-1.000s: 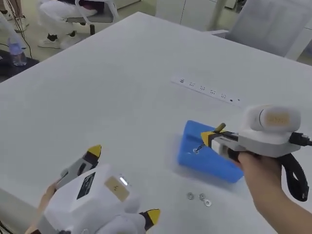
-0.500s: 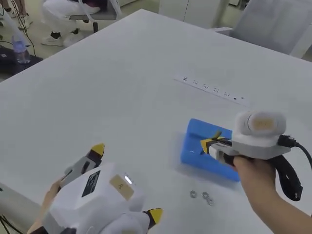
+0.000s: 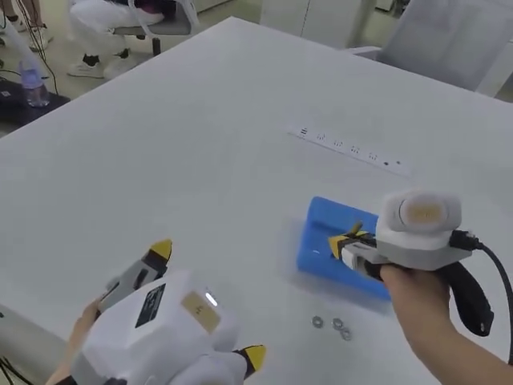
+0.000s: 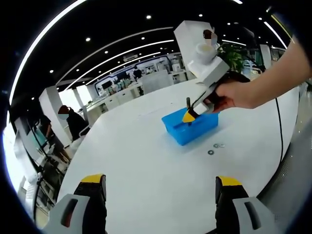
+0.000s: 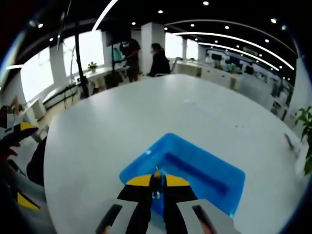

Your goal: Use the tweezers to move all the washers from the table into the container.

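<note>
The blue container [image 3: 321, 245] sits on the white table [image 3: 200, 160]. My right gripper [image 3: 345, 241] hovers over its near right part, shut on thin tweezers [image 5: 156, 174] that point down into the blue container [image 5: 204, 173]; the tweezer tip is too small to read. Three washers [image 3: 337, 326] lie on the table just in front of the container. My left gripper [image 3: 207, 303] stands open and empty at the near left. From the left gripper [image 4: 161, 181] I see the container [image 4: 187, 130], the right gripper [image 4: 191, 115] above it and the washers [image 4: 214, 148] beside it.
A flush socket strip [image 3: 349, 150] runs across the table behind the container. Chairs and a seated person [image 3: 112, 20] are past the far edge. The table's near edge runs close below my left gripper.
My right gripper has sunk a little lower over the container, and the tweezer tip seen earlier is now hidden. The left gripper has hardly moved.
</note>
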A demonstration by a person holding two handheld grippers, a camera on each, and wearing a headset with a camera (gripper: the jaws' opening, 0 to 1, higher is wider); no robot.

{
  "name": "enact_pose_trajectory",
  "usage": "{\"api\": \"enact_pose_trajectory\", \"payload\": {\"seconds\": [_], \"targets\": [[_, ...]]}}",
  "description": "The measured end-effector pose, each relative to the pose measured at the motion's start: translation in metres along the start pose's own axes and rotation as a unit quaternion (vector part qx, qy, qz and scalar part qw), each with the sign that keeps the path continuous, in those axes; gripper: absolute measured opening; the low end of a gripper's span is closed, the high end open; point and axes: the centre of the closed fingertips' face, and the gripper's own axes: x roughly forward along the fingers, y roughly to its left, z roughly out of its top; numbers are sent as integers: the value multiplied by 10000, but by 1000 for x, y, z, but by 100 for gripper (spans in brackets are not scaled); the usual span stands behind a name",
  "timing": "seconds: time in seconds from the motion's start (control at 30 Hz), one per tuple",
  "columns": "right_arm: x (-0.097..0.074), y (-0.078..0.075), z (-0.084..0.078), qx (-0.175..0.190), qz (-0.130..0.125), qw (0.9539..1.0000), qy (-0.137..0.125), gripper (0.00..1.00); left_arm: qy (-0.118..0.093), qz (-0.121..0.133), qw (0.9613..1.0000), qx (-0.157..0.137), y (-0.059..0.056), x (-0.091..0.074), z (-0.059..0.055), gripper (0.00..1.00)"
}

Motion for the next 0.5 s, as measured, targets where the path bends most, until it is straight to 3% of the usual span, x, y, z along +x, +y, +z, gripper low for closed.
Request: {"api": "enact_pose_trajectory", "payload": {"seconds": [0.17, 0.37, 0.5], "targets": [[-11, -1, 9, -71, -64, 9998, -150, 4, -160, 0, 9998, -103, 1, -3, 6, 96], [-35, 6, 30, -72, 28, 9989, -467, 4, -148, 2, 9998, -110, 1, -2, 5, 96], [-48, 15, 34, -81, 83, 9979, -638, 4, -122, 6, 9999, -96, 1, -2, 4, 96]]}}
